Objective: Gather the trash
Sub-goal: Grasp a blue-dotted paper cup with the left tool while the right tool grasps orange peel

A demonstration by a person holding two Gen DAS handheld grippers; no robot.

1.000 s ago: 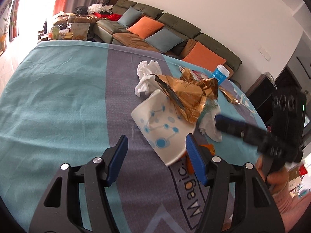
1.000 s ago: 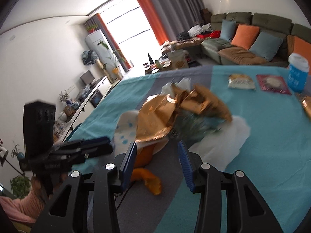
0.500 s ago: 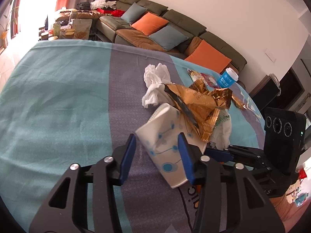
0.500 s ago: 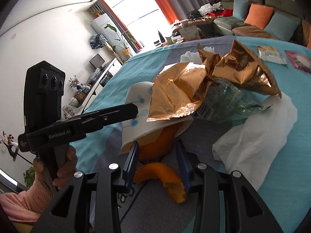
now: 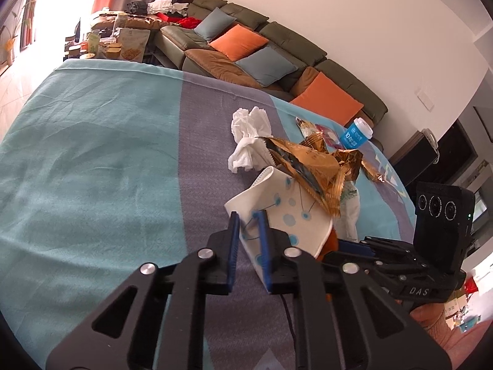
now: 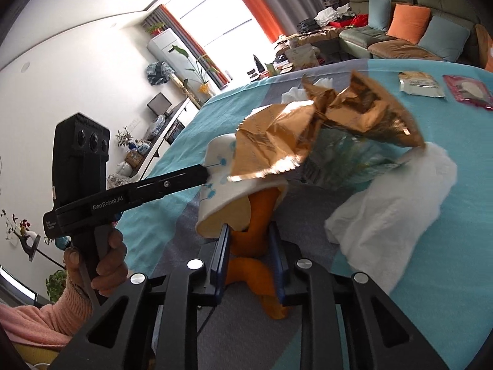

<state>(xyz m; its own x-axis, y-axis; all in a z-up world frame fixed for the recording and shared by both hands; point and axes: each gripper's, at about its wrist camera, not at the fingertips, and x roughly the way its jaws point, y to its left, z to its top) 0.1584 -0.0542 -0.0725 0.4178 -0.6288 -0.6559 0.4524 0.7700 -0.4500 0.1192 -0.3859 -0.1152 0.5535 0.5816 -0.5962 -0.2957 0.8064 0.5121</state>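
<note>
Being pinched at its side wall by the left gripper (image 5: 248, 237), whose jaws have just been closing, the white paper cup (image 5: 286, 212) with blue dots is lying tilted on the table cloth (image 5: 92, 154). The right gripper (image 6: 250, 246) has also just been closing its jaws, and the orange peel (image 6: 258, 215) that is sticking out of the cup mouth is now being squeezed between the blue pads. The golden foil wrapper (image 6: 323, 129) is being carried on top of the cup, with a clear printed plastic bag (image 6: 348, 160) under it.

The task is judged to be only at its middle: the trash is being gathered in one heap, but no bin or bag for it is being shown, so nothing is thrown away yet. Still to be collected are one blue cup with lid (image 5: 357, 132), two flat snack packets (image 6: 420, 84), and two crumpled white tissues (image 5: 249, 135), one behind the heap and one at its right. A smaller piece of golden foil (image 5: 371, 169) is also lying apart.
</note>
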